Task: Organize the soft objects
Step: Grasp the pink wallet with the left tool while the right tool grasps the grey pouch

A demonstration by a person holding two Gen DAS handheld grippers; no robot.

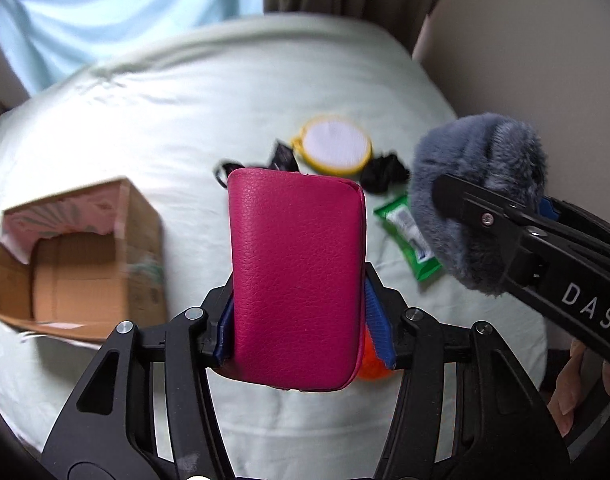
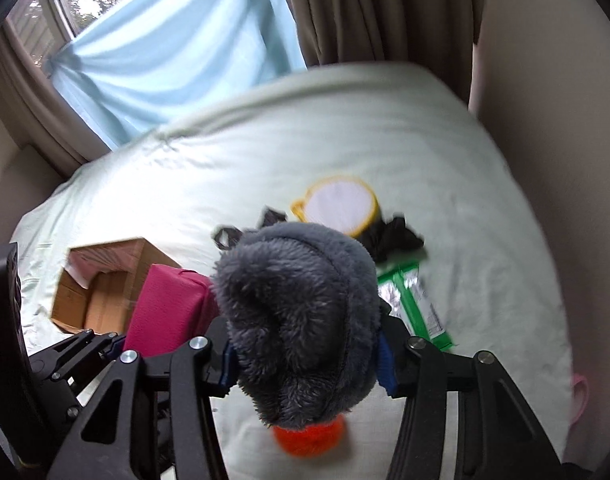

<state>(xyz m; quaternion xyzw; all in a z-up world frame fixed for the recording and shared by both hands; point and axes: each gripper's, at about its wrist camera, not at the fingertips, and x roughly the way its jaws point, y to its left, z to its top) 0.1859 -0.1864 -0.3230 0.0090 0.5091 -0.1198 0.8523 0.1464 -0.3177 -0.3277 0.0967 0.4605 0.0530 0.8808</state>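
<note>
Above the bed [image 1: 185, 128], left tongs [image 1: 301, 312] are pinching a pink pouch [image 1: 297, 280], right tongs [image 2: 305, 360] clamped on a fuzzy grey thing [image 2: 297, 320]. Cardboard box [image 1: 77, 256] sits toward the bed's left edge, both soft things off the sheet.

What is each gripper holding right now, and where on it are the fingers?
The left gripper pinches the pink pouch across its lower sides. The right gripper squeezes the grey fluffy item around its lower middle.
</note>
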